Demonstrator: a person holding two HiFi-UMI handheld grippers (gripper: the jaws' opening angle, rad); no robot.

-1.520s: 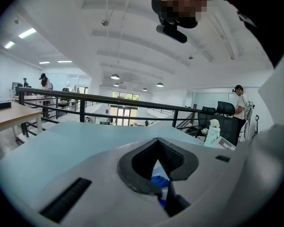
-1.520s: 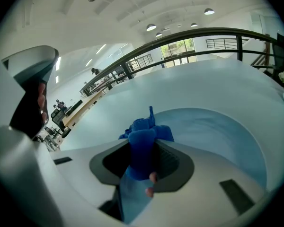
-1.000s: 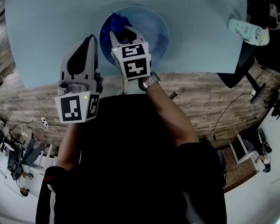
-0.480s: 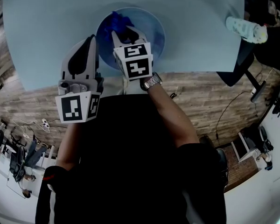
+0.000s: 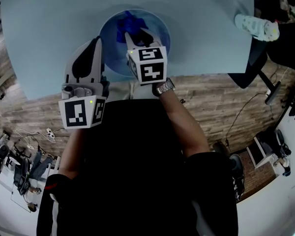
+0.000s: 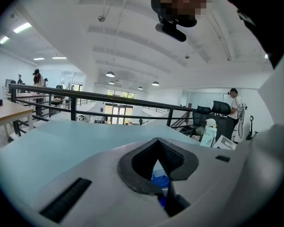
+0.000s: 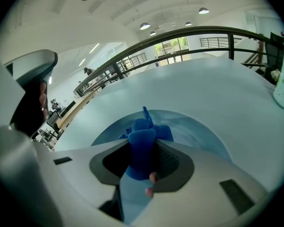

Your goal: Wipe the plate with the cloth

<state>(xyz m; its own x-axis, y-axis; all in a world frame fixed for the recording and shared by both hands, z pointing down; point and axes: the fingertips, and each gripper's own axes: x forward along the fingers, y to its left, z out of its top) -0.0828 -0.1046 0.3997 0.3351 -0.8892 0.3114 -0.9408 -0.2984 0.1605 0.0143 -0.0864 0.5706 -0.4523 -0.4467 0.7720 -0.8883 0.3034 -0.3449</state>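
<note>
My right claw (image 5: 136, 34) is clenched on the cloth (image 7: 142, 148). The blue fabric is pinched between both pads, with a bunched fold sticking out past the tips and a tail hanging back into the throat of the jaws. The cloth sits over the plate (image 5: 160, 31), toward the plate's far-left part as my head camera sees it, and the bunched end lies on or just above the plate's surface; I cannot tell whether it presses down. The plate is a round, pale-blue dish on the light table (image 5: 49, 28), close to the table's near edge.

My left claw (image 5: 95, 41) is closed on nothing. Its tips meet, and only the diamond-shaped gap behind the pads stays hollow. Through that gap I see a sliver of blue from the plate's side. This claw hangs just beside the plate's left rim, over the near edge of the table, not touching the dish as far as I can see.

Well to the right of the plate, near the table's right corner, stands a white bottle (image 5: 255, 27) with a patterned label. Beyond the plate's far side, past the table, a dark railing (image 7: 189, 34) runs across the room.
</note>
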